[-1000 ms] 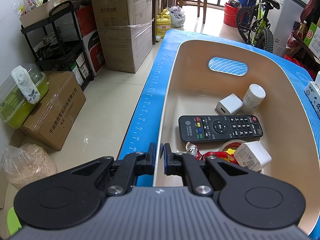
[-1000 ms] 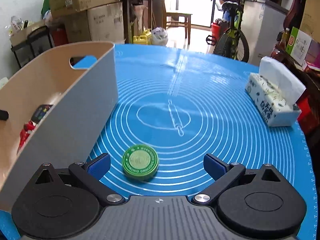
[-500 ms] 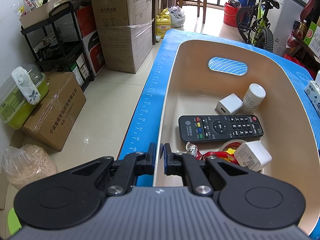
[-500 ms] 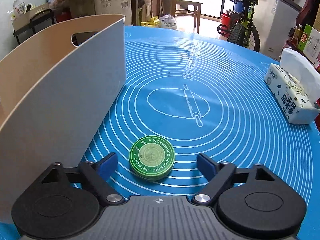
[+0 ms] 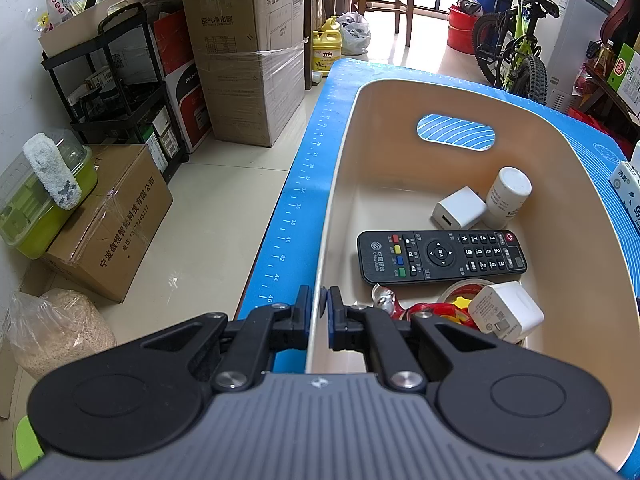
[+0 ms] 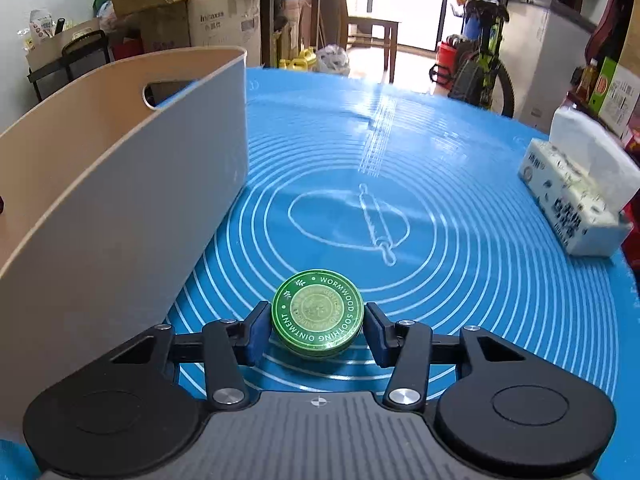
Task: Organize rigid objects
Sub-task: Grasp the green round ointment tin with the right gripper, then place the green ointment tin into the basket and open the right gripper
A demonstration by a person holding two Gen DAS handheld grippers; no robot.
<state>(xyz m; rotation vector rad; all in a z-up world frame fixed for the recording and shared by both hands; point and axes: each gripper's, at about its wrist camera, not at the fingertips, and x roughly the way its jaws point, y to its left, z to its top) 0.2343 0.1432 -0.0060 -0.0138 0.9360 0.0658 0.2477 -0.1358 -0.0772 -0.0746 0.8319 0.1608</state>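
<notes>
Right wrist: green tin [image 6: 318, 314], left wrist: remote [image 5: 440, 256] in bin [image 5: 340, 200]

red toy [image 5: 420, 310] half hidden behind claw, tissue pack [image 5: 628, 196] cut off

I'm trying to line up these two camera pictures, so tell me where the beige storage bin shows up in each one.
Left wrist view: the beige bin fills the right half, seen from above; the left gripper is clamped on its near rim.
Right wrist view: the bin's outer wall stands along the left side, beside the right gripper closed on the green ointment tin.
Shared landmark: the blue mat under the bin.
</notes>
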